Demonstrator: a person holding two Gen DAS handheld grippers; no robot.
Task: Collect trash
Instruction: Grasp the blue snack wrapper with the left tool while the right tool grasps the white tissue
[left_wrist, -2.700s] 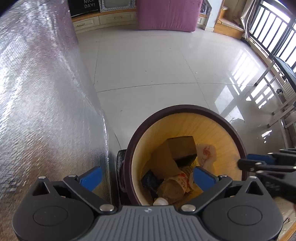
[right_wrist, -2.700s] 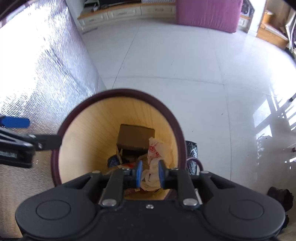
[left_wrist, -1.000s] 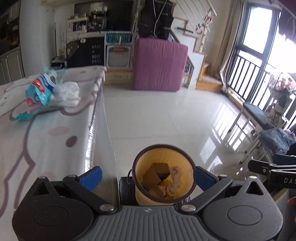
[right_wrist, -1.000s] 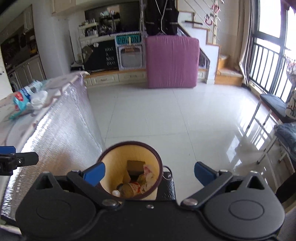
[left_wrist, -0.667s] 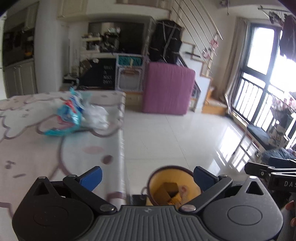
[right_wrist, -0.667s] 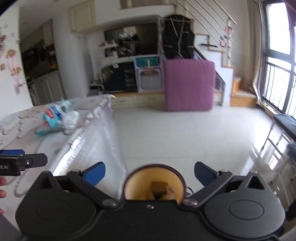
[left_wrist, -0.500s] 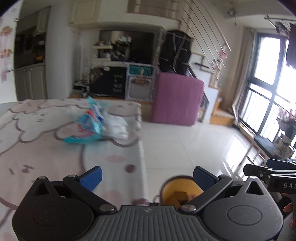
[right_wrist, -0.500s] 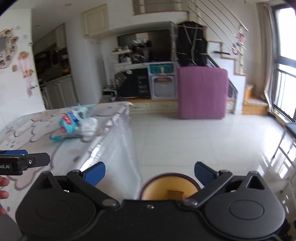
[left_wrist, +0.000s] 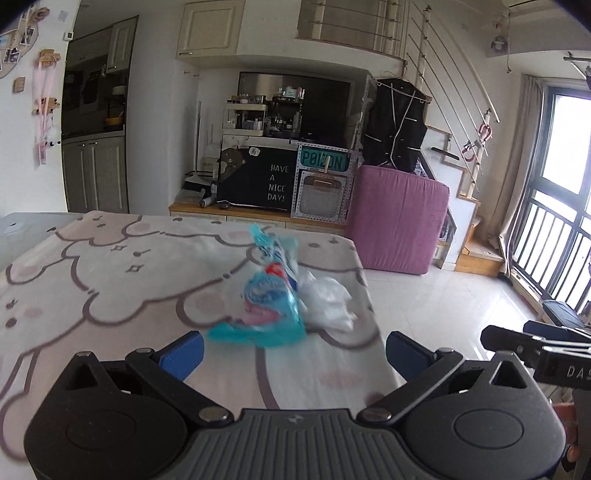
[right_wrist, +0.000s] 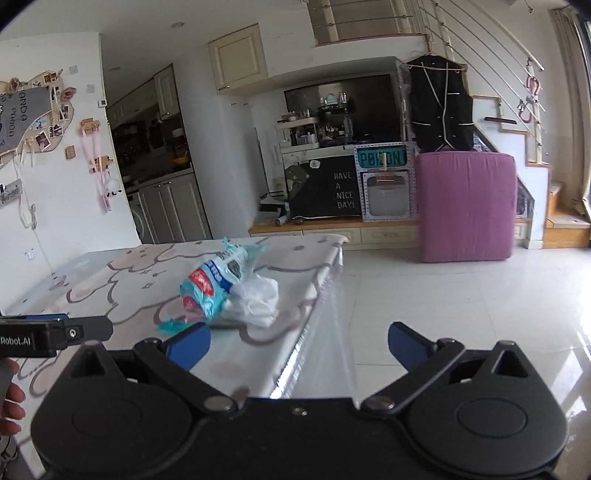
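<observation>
Trash on the table (left_wrist: 110, 280): crinkled blue plastic wrapper (left_wrist: 267, 295) with red and white print, lying near the right edge of the cartoon-patterned pink cloth; crumpled white plastic bag (left_wrist: 327, 302) touching the wrapper's right side, puffy and wrinkled. Both ahead of the left gripper (left_wrist: 293, 349), black with blue pads, jaws spread wide and empty, hanging above the cloth. Right gripper (right_wrist: 297, 341) likewise wide apart, nothing between its fingers, off the wrapper's right, over the table's shiny clear-film edge. Beyond the wrapper, glossy white tile floor (right_wrist: 461, 295) and a boxy purple fabric block (right_wrist: 465, 206) standing upright
</observation>
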